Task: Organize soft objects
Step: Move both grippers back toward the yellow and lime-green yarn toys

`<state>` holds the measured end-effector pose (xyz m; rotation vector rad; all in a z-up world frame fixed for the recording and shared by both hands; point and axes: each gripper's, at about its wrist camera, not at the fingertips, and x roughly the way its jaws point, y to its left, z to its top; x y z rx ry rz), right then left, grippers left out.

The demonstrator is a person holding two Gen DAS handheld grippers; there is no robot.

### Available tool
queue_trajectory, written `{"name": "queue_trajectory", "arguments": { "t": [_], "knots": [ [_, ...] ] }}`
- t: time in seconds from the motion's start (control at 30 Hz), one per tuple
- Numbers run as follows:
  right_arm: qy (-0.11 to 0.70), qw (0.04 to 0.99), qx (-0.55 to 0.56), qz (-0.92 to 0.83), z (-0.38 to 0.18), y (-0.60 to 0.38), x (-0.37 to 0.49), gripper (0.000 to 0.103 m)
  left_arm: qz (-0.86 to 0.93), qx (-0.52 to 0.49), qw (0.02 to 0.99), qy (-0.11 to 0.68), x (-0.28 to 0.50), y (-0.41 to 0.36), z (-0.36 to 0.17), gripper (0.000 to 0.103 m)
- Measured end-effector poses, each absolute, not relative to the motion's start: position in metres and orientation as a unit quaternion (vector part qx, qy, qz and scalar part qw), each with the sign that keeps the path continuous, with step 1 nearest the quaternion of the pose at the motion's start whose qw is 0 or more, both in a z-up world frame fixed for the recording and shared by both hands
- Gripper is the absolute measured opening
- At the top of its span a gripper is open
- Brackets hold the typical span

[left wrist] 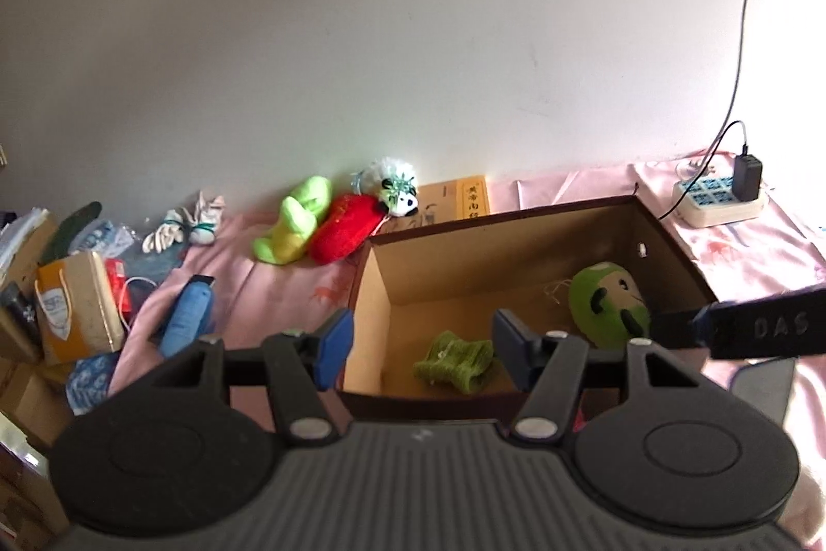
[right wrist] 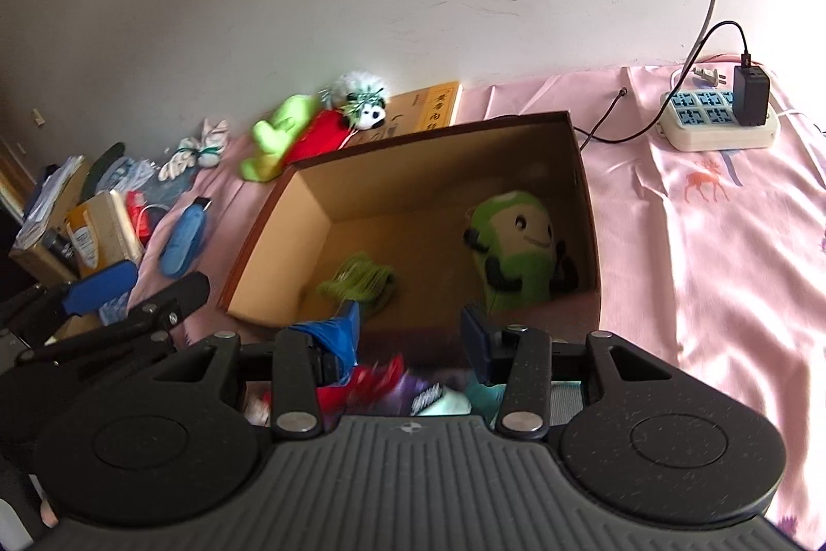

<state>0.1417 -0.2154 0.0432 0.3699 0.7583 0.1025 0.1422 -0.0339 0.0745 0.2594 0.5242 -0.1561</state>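
Observation:
An open cardboard box point(left wrist: 371, 293) point(right wrist: 289, 210) sits on a pink cloth. Inside lie a green plush doll point(left wrist: 609, 303) point(right wrist: 521, 251) and a green knitted piece point(left wrist: 457, 362) point(right wrist: 361, 282). Behind the box lie a lime plush point(left wrist: 294, 220) point(right wrist: 273, 132), a red plush point(left wrist: 346, 225) point(right wrist: 320, 135) and a small panda toy point(left wrist: 397, 184) point(right wrist: 364, 101). My left gripper point(left wrist: 421, 347) is open and empty over the box's near wall. My right gripper point(right wrist: 410, 334) is open above blurred colourful soft items point(right wrist: 392, 388) in front of the box; nothing is between its fingers.
A power strip point(left wrist: 717, 200) point(right wrist: 717, 122) with a black charger sits at the right. A blue slipper point(left wrist: 186, 318) point(right wrist: 183, 236), white socks point(left wrist: 180, 225), a yellow book point(right wrist: 423, 109) and cluttered cartons point(left wrist: 72, 308) lie left of the box.

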Motion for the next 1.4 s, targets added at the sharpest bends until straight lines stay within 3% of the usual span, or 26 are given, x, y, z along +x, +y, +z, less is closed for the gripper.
{"name": "queue_trajectory", "arguments": {
  "t": [0.5,1.4],
  "knots": [
    [0.353,0.913,0.189,0.073,0.035,-0.193,0.075,0.028,-0.036,0.115,0.956,0.267,0.07,-0.013,0.067,0.064],
    [0.341,0.901,0.252,0.086,-0.009,-0.203,0.011,0.028,-0.016,0.116,0.945,0.306,0.037,-0.012,0.033,0.064]
  ]
}}
